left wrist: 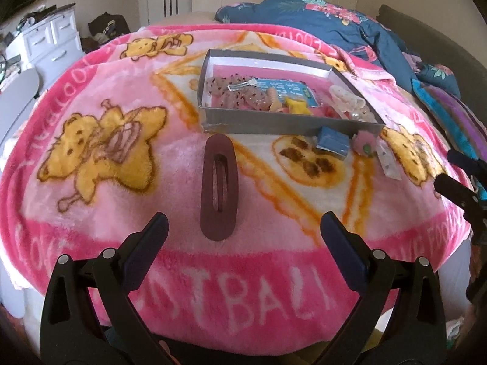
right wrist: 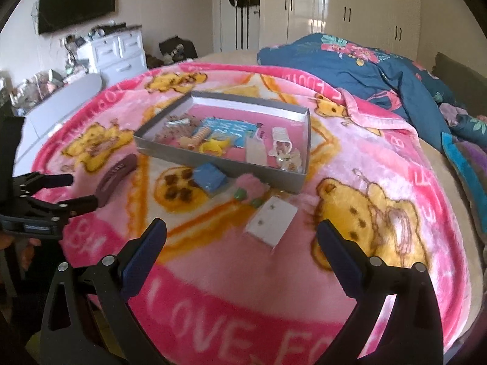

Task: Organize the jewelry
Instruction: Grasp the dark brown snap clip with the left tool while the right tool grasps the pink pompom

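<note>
A grey shallow box (left wrist: 274,124) (right wrist: 213,161) holds several hair clips, beads and trinkets on a pink blanket. A maroon oval hair clip (left wrist: 218,187) (right wrist: 117,175) lies flat in front of it. My left gripper (left wrist: 243,231) is open, just short of the clip's near end; it also shows in the right wrist view (right wrist: 79,193). My right gripper (right wrist: 242,234) is open and empty, just short of a white earring card (right wrist: 271,219) (left wrist: 388,159). A blue packet (left wrist: 332,142) (right wrist: 211,178) and a pink pom-pom piece (left wrist: 363,143) (right wrist: 251,190) lie by the box's near wall.
The pink bear-print blanket (left wrist: 106,213) (right wrist: 380,213) covers the bed. A blue floral duvet (left wrist: 334,21) (right wrist: 350,57) is heaped behind the box. A white drawer unit (left wrist: 51,39) (right wrist: 115,51) stands to the left, wardrobes at the back.
</note>
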The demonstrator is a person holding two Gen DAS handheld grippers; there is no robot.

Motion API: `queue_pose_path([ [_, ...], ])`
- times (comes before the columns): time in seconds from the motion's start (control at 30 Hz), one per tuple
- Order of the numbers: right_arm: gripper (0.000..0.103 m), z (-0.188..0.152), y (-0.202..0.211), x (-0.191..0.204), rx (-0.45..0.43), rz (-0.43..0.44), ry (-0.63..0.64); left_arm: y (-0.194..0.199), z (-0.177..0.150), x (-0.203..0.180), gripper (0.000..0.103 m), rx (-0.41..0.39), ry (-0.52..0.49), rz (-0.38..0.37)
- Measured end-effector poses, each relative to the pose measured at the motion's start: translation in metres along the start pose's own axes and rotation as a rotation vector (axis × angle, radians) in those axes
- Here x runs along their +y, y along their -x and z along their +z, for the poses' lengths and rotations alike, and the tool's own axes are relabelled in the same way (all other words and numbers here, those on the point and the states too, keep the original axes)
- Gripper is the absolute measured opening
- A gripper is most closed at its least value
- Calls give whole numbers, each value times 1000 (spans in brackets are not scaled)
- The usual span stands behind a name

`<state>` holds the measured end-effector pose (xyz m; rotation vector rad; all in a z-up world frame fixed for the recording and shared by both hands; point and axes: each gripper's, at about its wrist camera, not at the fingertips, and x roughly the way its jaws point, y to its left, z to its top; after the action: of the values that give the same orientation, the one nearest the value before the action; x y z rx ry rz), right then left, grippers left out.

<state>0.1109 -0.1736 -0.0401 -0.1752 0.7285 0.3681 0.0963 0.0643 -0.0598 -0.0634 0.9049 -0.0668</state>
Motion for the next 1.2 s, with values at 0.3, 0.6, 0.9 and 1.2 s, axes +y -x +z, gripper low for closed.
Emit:
queue_pose_path([
  [0.3, 98, 26, -51, -10, 66, -37, 58, -32, 13, 8, 93, 62, 49, 25],
  [0.6, 67, 30, -103, -8, 167, -21, 103, -59, 17, 13, 85, 113, 54, 43],
  [0.9, 35, 26, -135, -7, 212, -14, 116, -63, 18, 15, 36, 107, 73, 34],
  [1.2, 28, 30, -100, -12, 104, 73, -4, -51, 20, 7, 17, 58, 41, -50],
])
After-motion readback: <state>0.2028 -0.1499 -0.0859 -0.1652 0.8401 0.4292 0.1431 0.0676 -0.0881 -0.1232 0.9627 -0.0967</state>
